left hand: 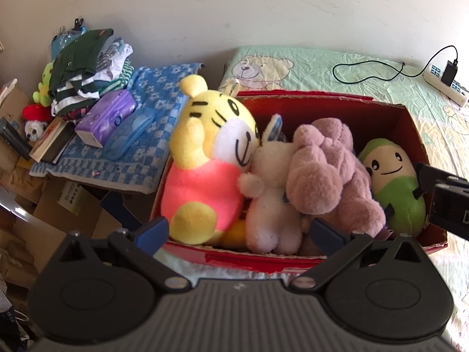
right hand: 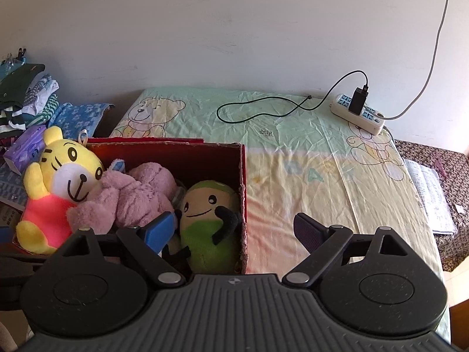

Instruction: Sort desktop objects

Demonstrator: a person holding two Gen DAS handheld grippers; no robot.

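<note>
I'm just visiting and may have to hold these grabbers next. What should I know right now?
Left gripper: open, empty, hovering at the near edge of the red box.
Right gripper: open, empty, over the box's right wall.
In the box: tiger plush, white plush, pink plush, green plush.
Done: four toys are boxed.
Left: possibly the clutter on the blue cloth; the bedsheet holds only a power strip.
</note>
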